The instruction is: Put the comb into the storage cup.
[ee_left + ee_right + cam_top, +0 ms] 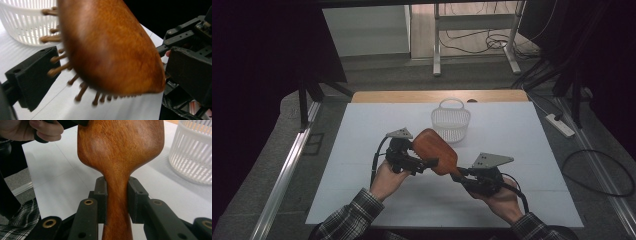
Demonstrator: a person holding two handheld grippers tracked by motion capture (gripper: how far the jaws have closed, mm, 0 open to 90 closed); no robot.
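A brown wooden hairbrush (434,150) hangs above the white table, its paddle head pointing toward the far left. My right gripper (459,174) is shut on its narrow handle; in the right gripper view both black pads (101,195) press the handle's (117,202) sides. My left gripper (422,157) stands open around the brush head (107,47). The bristles (58,70) point at one of its pads (32,77) and the smooth back faces the other (190,72). The head looks blurred there.
A white slatted basket (451,120) with a handle stands on the table sheet (362,150) just beyond the brush. On the floor lie a power strip (559,125) and cables at the right, with a metal frame (437,50) behind the table.
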